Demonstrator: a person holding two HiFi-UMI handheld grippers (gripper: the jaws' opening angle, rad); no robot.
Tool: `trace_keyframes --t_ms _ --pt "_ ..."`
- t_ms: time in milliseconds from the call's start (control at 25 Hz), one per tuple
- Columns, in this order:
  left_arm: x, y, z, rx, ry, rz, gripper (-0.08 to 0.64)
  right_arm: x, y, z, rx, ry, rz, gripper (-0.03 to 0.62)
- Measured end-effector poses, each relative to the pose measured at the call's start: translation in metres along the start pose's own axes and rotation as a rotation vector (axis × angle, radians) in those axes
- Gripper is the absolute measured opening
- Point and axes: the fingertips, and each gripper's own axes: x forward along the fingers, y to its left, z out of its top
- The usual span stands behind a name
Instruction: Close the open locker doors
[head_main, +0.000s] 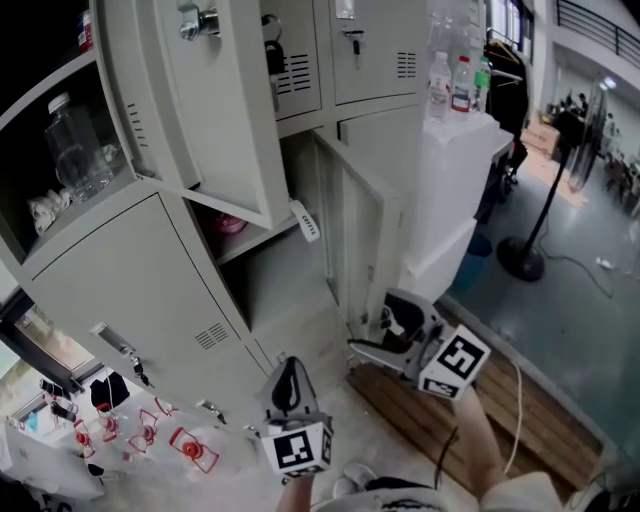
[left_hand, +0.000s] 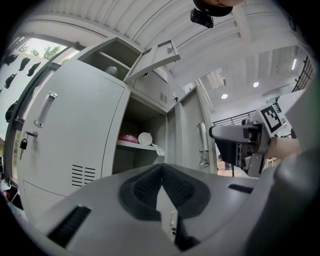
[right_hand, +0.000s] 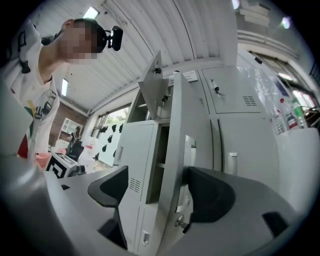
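Grey lower locker door (right_hand: 176, 150) edge betw right tongs (right_hand: 157, 192) spread wide, left tongs (left_hand: 161, 176) pinched together, empty, apart fr door

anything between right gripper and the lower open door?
Nothing: in the right gripper view the lower door's edge stands between the right gripper's open jaws.

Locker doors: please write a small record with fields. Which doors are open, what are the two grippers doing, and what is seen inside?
Open doors: upper door, swung wide; lower door, partly open
Left gripper: jaws together, nothing between them, touches no door
Right gripper: jaws apart, the lower door's edge stands between them; contact cannot be told
Contents seen: bottle, upper left; pink thing, middle
Task state: both doors not yet closed
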Motion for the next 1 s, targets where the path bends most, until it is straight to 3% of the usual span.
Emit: trace_keyframes --t_ms 440,880,1000 --pt "-0.022 0.043 -0.002 -0.021 0.016 0.103 0.006 0.064 0.059 0.003 0.013 0.018 0.182 0.357" --pt "-0.053 0.096 -0.002 -0.012 0.044 0.255 0.006 0.129 0.074 -0.003 -0.021 0.043 0.224 0.357" --pt "-0.060 0.109 -0.003 -0.014 0.018 0.291 0.006 0.150 0.074 -0.006 -0.024 0.048 0.232 0.357"
